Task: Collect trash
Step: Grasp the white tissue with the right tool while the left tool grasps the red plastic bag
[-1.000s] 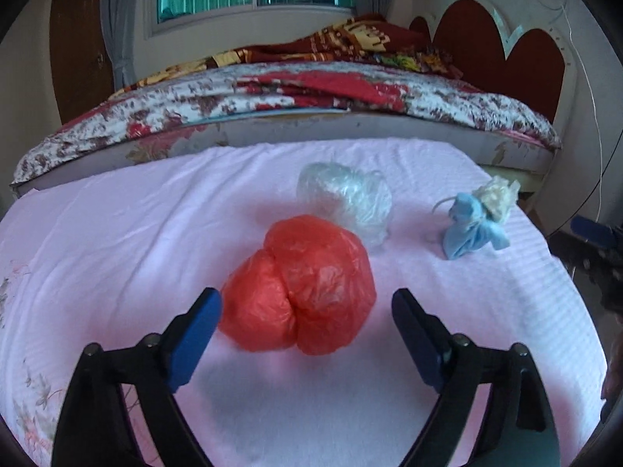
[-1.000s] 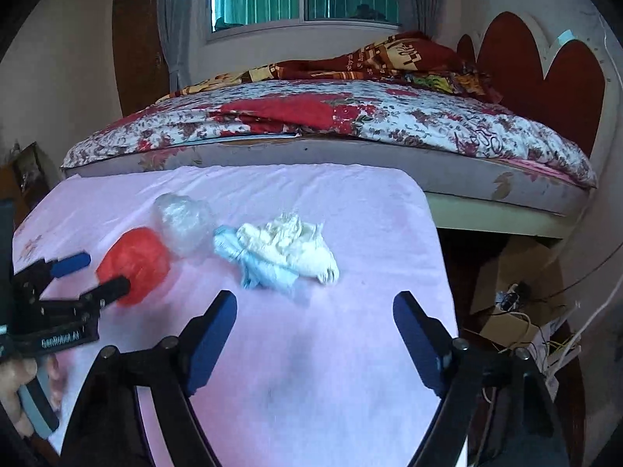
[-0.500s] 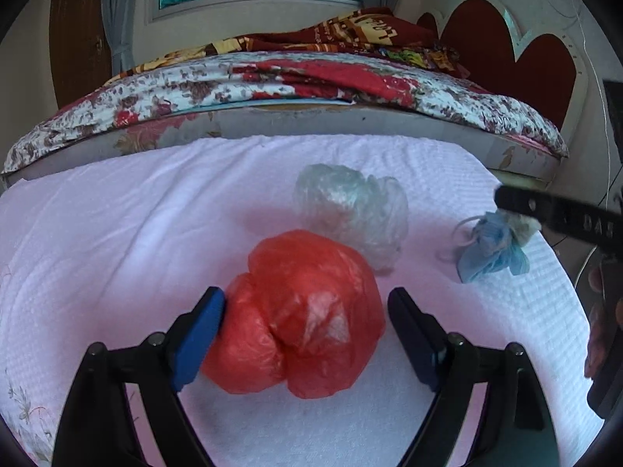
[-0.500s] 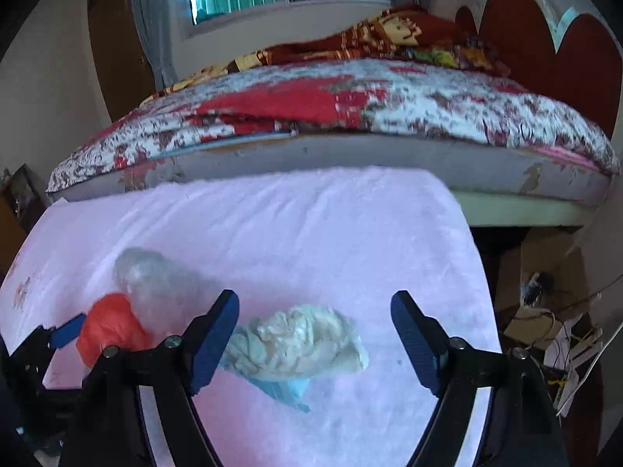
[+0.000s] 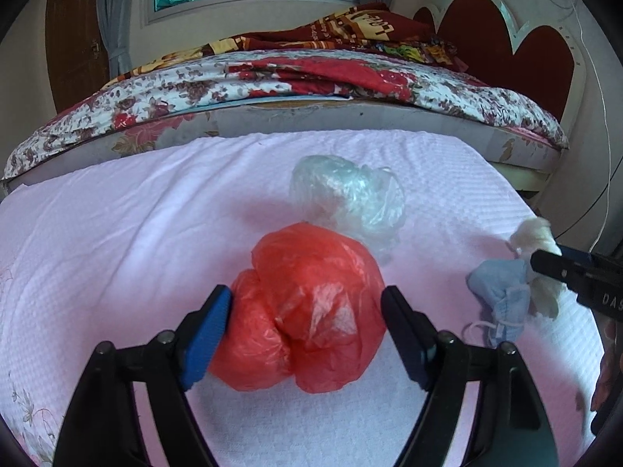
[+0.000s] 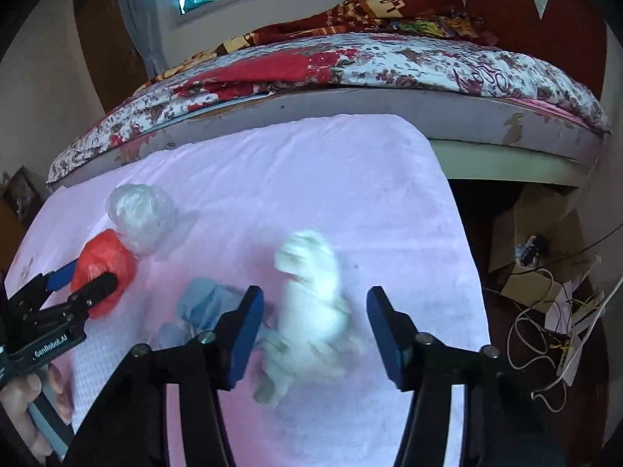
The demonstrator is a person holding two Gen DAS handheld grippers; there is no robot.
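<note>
The left gripper [image 5: 303, 325] had its jaws spread wide around the red plastic bag [image 5: 307, 311], which sat between them on the pink tabletop [image 5: 117, 233]; the left blue pad [image 5: 206, 338] touched the bag's side, while the right pad stood just beside it, so nothing was clamped. A clear plastic bag [image 5: 346, 198] lay just beyond the red one, touching it. The right gripper [image 6: 315, 330] also had its jaws released and wide, reaching low over the tabletop with a crumpled white tissue [image 6: 311, 295], blurred, lying between them. A blue face mask [image 6: 206, 303] sat just outside the left pad, partly hidden behind it. A hand [image 6: 35, 401] gripped the left gripper's handle at the view's lower left. A bed [image 6: 350, 58] stood beyond the tabletop.
</note>
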